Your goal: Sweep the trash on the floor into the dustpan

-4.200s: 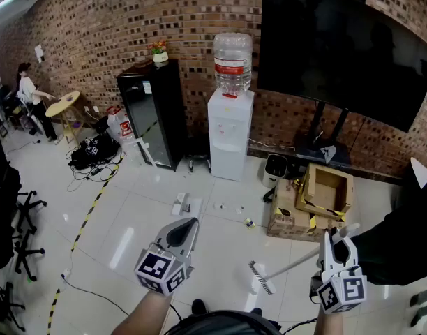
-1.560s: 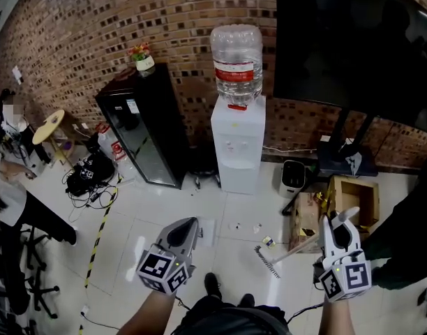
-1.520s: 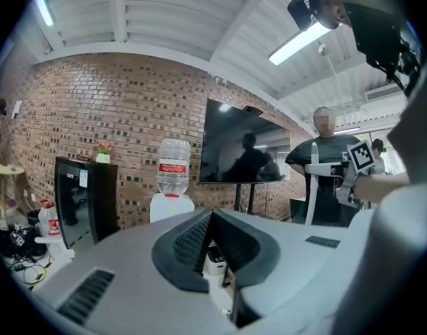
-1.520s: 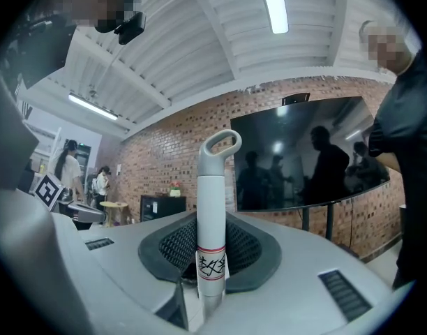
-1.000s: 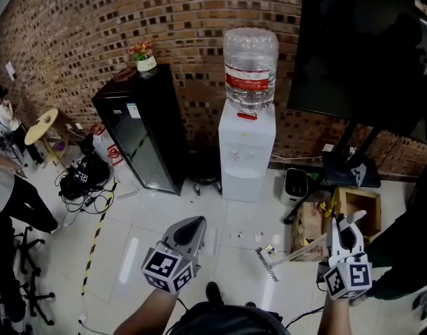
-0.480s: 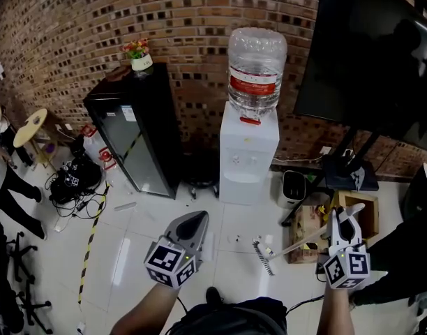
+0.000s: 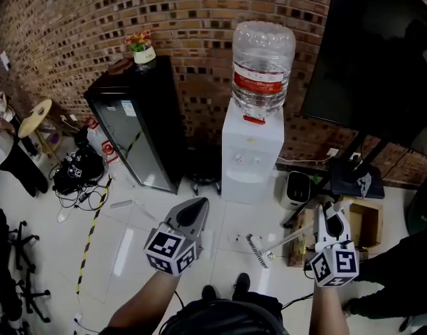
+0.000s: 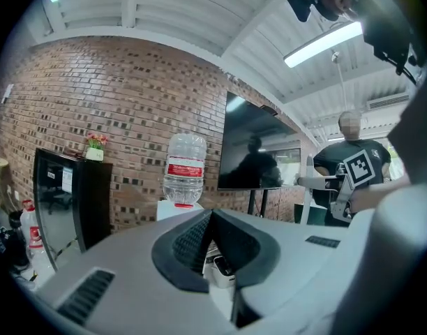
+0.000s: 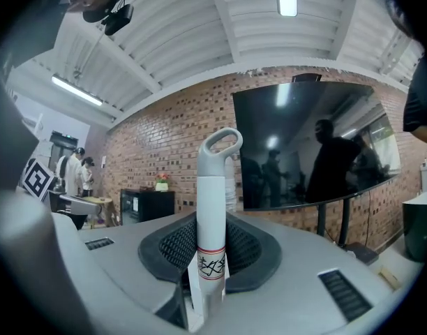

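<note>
Right now the right tool point(image 7: 328, 218) is shut tight on the white handle of the broom point(image 7: 287, 237), with one jaw on each side of it. The broom is long and thin. Its long line runs from the right tool down and to the left. Its brush head point(image 7: 254, 250) sits low in front of the water cooler point(image 7: 250, 155), and I cannot tell if it touches the floor point(image 7: 151, 246). The brush head lies across the handle. In the right gripper view the handle stands straight up between the jaws, and its loop end point(image 9: 222, 144) pokes up past them. The left tool point(image 7: 195, 208) is up in the air, in front of the water cooler and a bit to its left. Its jaws are pressed together at the tips and hold nothing. A few small bits of trash point(image 7: 236, 239) lie on the white floor in front of the water cooler, just beside the brush head. A black cabinet point(image 7: 140, 128) stands just left of the water cooler. To the right of the water cooler are a small white bin point(image 7: 297, 189) and then cardboard boxes point(image 7: 365, 223), close to the right tool, so that side is tight. In front and to the left of the water cooler the floor is open, out to a yellow and black tape line point(image 7: 91, 232). The person's shoes point(image 7: 240, 285) are in front of the water cooler too, on the near side of the broom.
</note>
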Demonstrator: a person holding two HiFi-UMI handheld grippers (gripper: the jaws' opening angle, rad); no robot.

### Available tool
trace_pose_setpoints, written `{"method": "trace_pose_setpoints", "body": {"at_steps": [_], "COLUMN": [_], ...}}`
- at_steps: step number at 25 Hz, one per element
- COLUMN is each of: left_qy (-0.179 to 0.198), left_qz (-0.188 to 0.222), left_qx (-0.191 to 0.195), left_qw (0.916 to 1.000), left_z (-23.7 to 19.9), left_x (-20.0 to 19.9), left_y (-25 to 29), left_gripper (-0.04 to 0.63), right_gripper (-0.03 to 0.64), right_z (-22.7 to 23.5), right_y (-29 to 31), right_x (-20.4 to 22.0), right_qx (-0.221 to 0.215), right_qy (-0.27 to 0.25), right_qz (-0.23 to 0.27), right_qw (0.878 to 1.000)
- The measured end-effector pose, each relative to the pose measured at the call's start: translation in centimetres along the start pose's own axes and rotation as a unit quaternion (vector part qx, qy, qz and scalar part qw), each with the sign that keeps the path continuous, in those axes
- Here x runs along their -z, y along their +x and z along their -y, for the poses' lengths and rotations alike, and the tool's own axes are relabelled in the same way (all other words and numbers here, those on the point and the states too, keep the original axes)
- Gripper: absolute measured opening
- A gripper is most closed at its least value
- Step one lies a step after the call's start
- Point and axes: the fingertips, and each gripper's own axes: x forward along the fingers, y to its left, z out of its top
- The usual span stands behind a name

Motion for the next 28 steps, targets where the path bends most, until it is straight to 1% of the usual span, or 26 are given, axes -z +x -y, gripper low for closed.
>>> {"method": "trace_pose_setpoints", "body": {"at_steps": [4, 7, 10, 14, 19, 23, 24, 26, 28], "left_qy": [0.016, 0.003, -0.008, -0.014, -0.004, -0.026, -0.026, -0.016, -0.007], "left_qz": [-0.012, -0.011, -0.009, 0.002, -0.018, -0.012, -0.013, -0.029, -0.054], "left_qx": [-0.011, -0.033, -0.030, -0.025, -0.014, 0.000, 0.004, 0.002, -0.003], "left_qw": [0.9997, 0.9994, 0.9995, 0.9996, 0.9997, 0.9996, 0.9996, 0.9994, 0.9985], "left_z": [0.5, 0.7, 2.0, 1.6, 0.3, -2.0, -2.6, -3.8, -5.1], "left_x": [-0.3, -0.5, -0.6, -1.0, 1.6, 3.4, 4.0, 5.5, 7.2], "left_y": [3.1, 5.5, 8.0, 10.6, 12.7, 14.2, 14.3, 14.5, 14.9], "left_gripper": [0.006, 0.006, 0.006, 0.006, 0.006, 0.006, 0.006, 0.006, 0.006], "right_gripper": [0.101, 0.101, 0.101, 0.101, 0.101, 0.101, 0.099, 0.098, 0.098], "right_z": [0.6, 1.9, 3.9, 5.2, 5.5, 6.0, 6.0, 5.8, 5.5], "right_y": [1.7, 3.1, 4.1, 6.7, 9.6, 11.8, 12.2, 12.7, 13.4], "right_x": [0.6, 1.2, 1.6, 2.3, 6.4, 9.3, 10.1, 11.8, 13.3], "right_qx": [-0.025, -0.045, -0.051, -0.052, -0.037, -0.006, 0.003, 0.018, 0.031], "right_qy": [0.003, 0.012, 0.022, 0.016, 0.013, -0.002, -0.007, -0.011, -0.011], "right_qz": [0.004, -0.003, -0.007, -0.005, -0.030, -0.040, -0.042, -0.047, -0.054], "right_qw": [1.000, 0.999, 0.998, 0.999, 0.999, 0.999, 0.999, 0.999, 0.998]}}
